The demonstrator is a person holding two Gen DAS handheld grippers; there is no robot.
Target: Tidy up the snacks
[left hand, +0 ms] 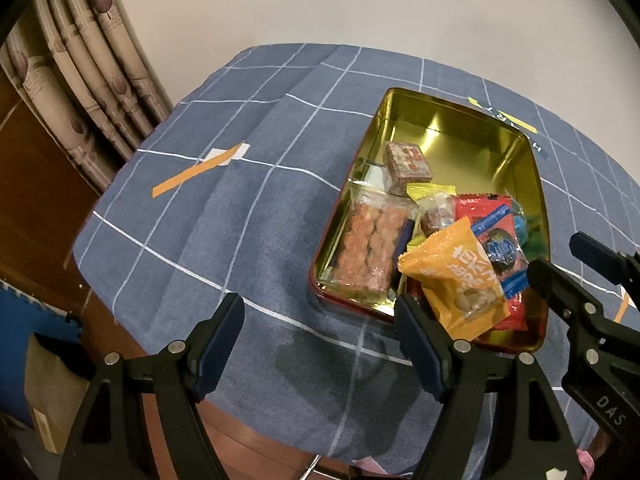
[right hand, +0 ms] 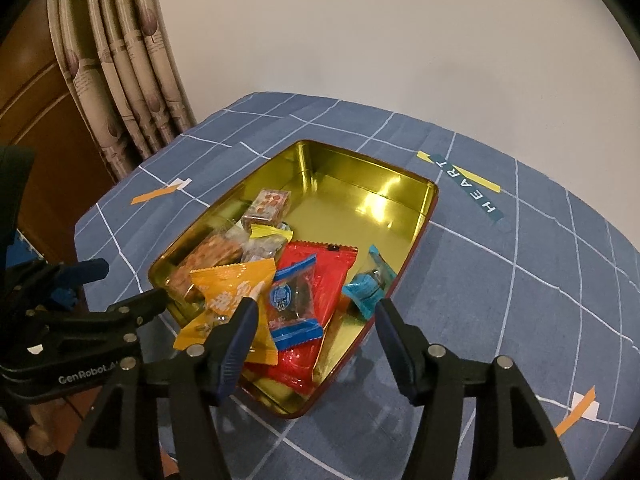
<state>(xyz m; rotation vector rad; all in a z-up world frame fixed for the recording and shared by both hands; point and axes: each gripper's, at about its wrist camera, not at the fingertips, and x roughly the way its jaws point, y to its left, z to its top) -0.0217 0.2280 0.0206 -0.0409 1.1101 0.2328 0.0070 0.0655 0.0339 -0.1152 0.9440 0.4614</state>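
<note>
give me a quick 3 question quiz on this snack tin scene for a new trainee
1. True or false: the gold tin has its lid on.
2. Multiple choice: which packet lies on top of the red packet? A) a green box B) the clear packet with blue ends C) a silver can
3. Fill in the blank: both the left tongs and the right tongs are ____ and hold nothing.

Key:
1. False. The tin is open, with its far half bare.
2. B. The orange packet lies beside it, at the near end.
3. Open.
</note>
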